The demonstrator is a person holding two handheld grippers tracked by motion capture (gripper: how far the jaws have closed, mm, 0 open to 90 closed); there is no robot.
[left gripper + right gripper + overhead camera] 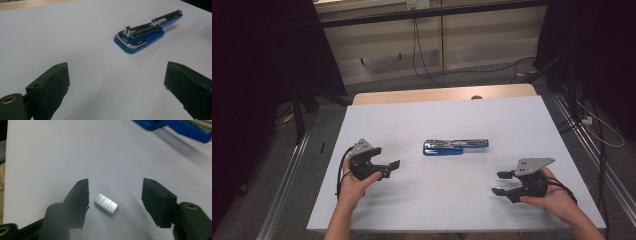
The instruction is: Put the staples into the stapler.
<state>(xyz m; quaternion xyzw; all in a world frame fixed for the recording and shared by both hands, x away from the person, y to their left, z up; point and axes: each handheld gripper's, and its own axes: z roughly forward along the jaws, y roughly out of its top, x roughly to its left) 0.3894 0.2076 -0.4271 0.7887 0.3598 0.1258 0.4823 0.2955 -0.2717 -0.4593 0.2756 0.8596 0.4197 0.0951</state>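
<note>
The blue stapler [455, 146] is lying open, waiting. The right gripper [113, 200] is spreading around the staples [106, 204], not pinching yet. The left gripper [116, 82] is spreading wide, holding nothing.

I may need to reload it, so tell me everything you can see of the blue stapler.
The stapler lies flat near the middle of the white table, long axis running left to right. Its body looks like glossy blue plastic with a chrome-looking trim at the wide end. The top appears swung open, leaving the silvery metal channel exposed on top; whether staples sit in it can't be told. Nothing touches it but the table; both grippers are apart from it.
</note>
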